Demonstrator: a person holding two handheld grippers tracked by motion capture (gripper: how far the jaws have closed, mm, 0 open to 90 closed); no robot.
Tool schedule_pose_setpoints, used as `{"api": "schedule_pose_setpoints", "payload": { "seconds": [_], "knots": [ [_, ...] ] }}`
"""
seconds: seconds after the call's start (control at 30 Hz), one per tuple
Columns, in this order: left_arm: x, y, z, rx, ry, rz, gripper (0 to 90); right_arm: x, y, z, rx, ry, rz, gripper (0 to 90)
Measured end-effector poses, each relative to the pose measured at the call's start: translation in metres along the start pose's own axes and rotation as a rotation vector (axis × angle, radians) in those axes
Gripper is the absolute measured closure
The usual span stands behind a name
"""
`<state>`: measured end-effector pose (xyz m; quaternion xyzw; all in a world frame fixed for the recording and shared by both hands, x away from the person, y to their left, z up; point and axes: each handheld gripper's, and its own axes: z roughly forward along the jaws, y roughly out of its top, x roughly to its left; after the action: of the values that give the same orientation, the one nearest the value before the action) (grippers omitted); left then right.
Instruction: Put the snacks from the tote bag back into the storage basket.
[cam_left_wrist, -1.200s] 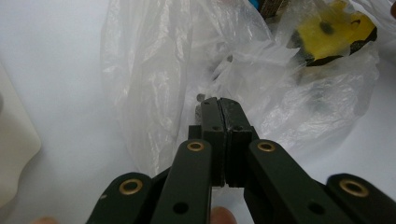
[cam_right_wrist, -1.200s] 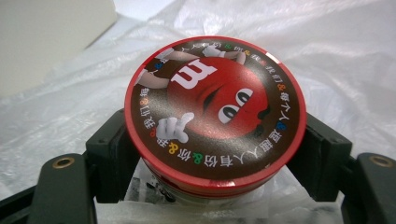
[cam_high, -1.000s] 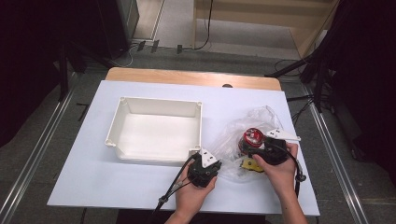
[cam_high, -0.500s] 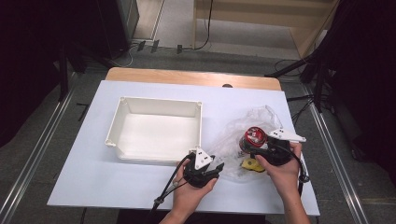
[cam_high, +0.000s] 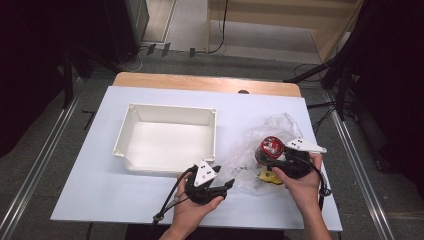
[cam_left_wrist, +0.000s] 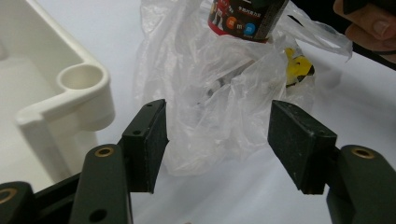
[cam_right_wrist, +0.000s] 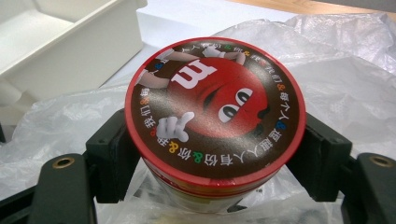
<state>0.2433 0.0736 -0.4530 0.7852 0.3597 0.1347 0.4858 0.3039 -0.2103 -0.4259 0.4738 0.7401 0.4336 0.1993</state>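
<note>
A round candy tin with a red cartoon lid stands inside a crumpled clear plastic bag on the white table. My right gripper is shut on the tin's sides, one jaw on each side just under the lid. In the high view the tin sits just ahead of the right gripper. A small yellow item lies in the bag next to the tin. My left gripper stands open, low over the table, its jaws facing the bag's near edge without touching it.
A white empty tray stands left of the bag, its rounded corner close beside the left jaw. The white table ends just behind both hands. A wooden strip runs along the far edge.
The left gripper has turned slightly and edged toward the bag. The right gripper stays shut on the tin, almost still.
</note>
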Motion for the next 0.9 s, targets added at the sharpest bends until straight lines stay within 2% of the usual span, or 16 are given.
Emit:
{"api": "schedule_pose_setpoints", "payload": {
  "seconds": [0.1,0.37,0.6,0.9],
  "knots": [
    [0.004,-0.002,-0.006,-0.007,0.009,0.011,36.6,0.001,0.0,0.0,0.001,0.004,-0.005,25.5],
    [0.014,-0.009,-0.022,-0.042,0.011,0.006,33.1,0.003,0.001,-0.001,0.0,0.01,-0.006,25.5],
    [0.02,-0.013,-0.034,-0.039,0.018,0.011,30.5,0.003,0.001,-0.002,-0.005,0.024,-0.003,25.4],
    [0.041,-0.025,-0.058,-0.07,0.052,-0.028,30.2,0.006,0.003,-0.002,0.0,0.018,-0.014,25.4]
  ]
}}
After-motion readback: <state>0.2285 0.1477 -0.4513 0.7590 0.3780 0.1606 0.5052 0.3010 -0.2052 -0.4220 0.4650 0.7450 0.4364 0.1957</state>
